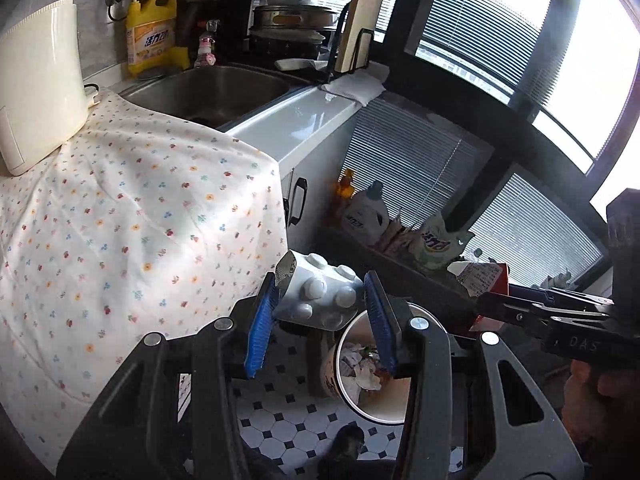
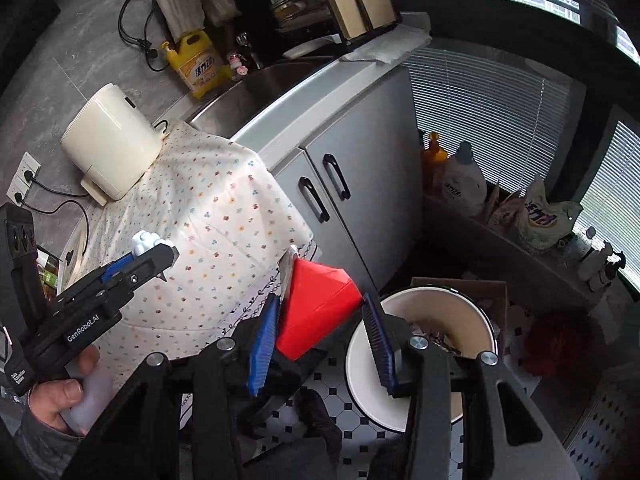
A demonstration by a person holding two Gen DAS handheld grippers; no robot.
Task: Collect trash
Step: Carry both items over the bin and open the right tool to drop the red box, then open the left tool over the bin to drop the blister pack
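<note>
My left gripper (image 1: 320,300) is shut on a white studded carton (image 1: 320,294) and holds it in the air above the white trash bin (image 1: 372,404), which stands on the tiled floor with crumpled waste inside. My right gripper (image 2: 320,312) is shut on a red carton (image 2: 316,308) and holds it just left of the same bin (image 2: 360,376). The right gripper with the red carton also shows at the right in the left wrist view (image 1: 492,280). The left gripper with the white carton shows at the left in the right wrist view (image 2: 146,246).
A counter with a flowered cloth (image 1: 120,220) is at the left, with a cream appliance (image 1: 36,84), a sink (image 1: 208,92) and a yellow detergent jug (image 1: 150,32). Bottles and bags (image 2: 500,200) line a low ledge under the blinds. Cabinet doors (image 2: 332,184) face the bin.
</note>
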